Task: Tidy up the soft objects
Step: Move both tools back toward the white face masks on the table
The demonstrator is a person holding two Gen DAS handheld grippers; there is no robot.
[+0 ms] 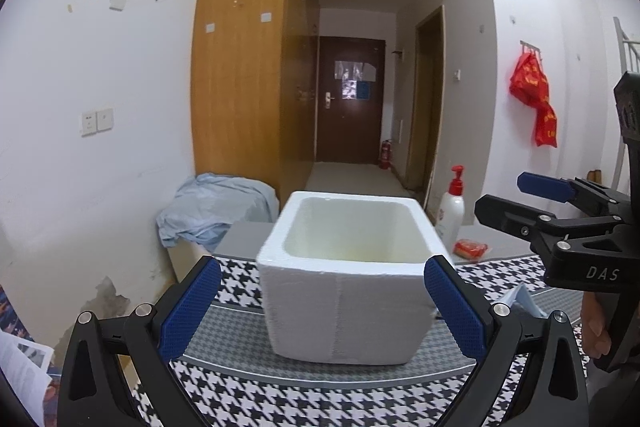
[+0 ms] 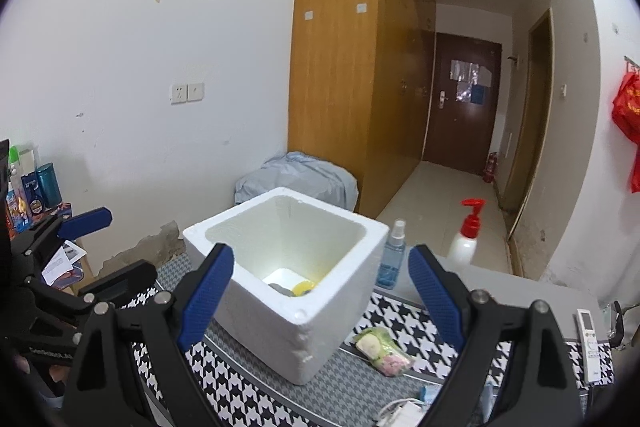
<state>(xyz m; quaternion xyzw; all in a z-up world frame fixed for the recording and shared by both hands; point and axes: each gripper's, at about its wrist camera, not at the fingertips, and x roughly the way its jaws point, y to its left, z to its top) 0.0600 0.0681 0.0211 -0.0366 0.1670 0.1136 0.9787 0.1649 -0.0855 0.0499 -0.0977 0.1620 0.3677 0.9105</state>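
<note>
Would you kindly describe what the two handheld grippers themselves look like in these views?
Both are alike: the left gripper and the right gripper have matte black angular linkage arms joined by round silver pins, and each ends in two flat blue fingers with a fine dotted grip texture. White "DAS" lettering marks the right gripper's black body in the left wrist view. No cables or sleeves are visible.

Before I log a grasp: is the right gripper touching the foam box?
Apart. In the right wrist view the right gripper stands open, its fingers short of the foam box.
</note>
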